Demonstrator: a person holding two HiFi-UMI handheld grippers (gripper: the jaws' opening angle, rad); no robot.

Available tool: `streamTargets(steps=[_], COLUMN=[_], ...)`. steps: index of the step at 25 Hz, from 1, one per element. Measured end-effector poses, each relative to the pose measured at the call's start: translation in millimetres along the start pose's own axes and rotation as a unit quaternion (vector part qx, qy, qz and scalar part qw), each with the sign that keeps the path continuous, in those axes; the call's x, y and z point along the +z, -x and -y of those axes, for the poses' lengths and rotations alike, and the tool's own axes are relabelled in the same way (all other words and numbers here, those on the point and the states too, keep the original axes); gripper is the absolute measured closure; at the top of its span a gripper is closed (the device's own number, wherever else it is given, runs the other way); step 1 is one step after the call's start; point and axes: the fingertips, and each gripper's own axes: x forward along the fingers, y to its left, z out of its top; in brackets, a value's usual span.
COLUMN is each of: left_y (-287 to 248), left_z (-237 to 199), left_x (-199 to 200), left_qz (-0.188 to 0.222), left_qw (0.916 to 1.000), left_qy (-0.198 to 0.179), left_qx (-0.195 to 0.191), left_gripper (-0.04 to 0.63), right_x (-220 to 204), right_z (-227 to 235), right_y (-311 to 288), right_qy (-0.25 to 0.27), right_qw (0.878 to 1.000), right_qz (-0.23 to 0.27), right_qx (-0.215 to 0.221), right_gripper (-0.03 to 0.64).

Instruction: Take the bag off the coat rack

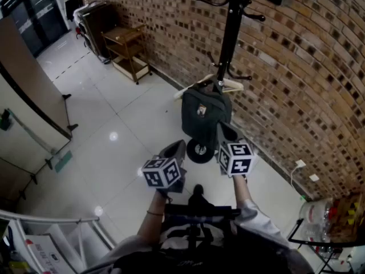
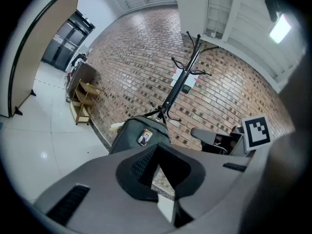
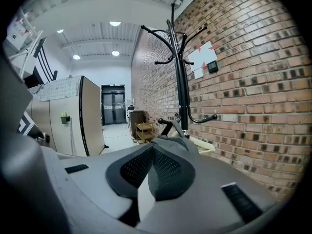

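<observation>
A dark grey-green bag (image 1: 205, 116) hangs from a low hook of the black coat rack (image 1: 229, 33) against the brick wall. My left gripper (image 1: 181, 143) is just in front of the bag's lower left corner, jaws shut and empty. Close to the bag's lower right side, my right gripper (image 1: 219, 125) is shut too, with nothing in it. In the left gripper view, the bag (image 2: 139, 135) with its small badge rises just past the closed tips (image 2: 157, 149), below the rack (image 2: 180, 82). The right gripper view shows the bag's top (image 3: 175, 143) behind the closed tips (image 3: 152, 147), beside the pole (image 3: 179, 82).
The rack's round base (image 1: 199, 151) stands on the glossy tiled floor under the bag. A pale wooden hanger (image 1: 232, 84) hangs behind the bag. A wooden shelf cart (image 1: 128, 47) stands further along the wall. A brown partition (image 1: 28, 79) is at the left, and a large water bottle (image 1: 316, 213) at the lower right.
</observation>
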Motion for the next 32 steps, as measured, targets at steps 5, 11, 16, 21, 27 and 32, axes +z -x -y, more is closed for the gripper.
streamTargets(steps=[5,11,16,21,27,32], left_y=[-30.5,-66.2,-95.9,-122.8,-141.1,-139.9], left_z=[-11.9,-27.7,-33.4,-36.2,-29.6,-30.7], left_x=[18.7,45.4,56.3,63.8,66.2,66.6], left_qz=[0.008,0.020,0.017,0.015,0.012,0.004], left_qw=[0.9999,0.9993,0.9993,0.9993,0.9996,0.9994], left_qy=[0.003,0.008,0.004,0.006,-0.003,-0.014], left_qx=[0.013,0.030,0.034,0.033,0.025,0.030], left_gripper=[0.588,0.588,0.588,0.588,0.588,0.588], right_x=[19.3,32.5,32.4,31.1,27.4,22.5], right_z=[29.3,52.7,75.0,82.2,86.0,85.8], right_y=[-37.0,-90.9,-125.2,-148.3,-167.1,-180.0], right_qy=[0.015,0.028,0.035,0.073,0.099,0.088], right_qw=[1.000,1.000,0.999,0.996,0.993,0.993], right_qz=[0.005,-0.009,-0.024,-0.043,-0.059,-0.068], right_qx=[-0.007,0.004,0.002,0.007,0.022,0.039], right_gripper=[0.585,0.530,0.469,0.420,0.420,0.420])
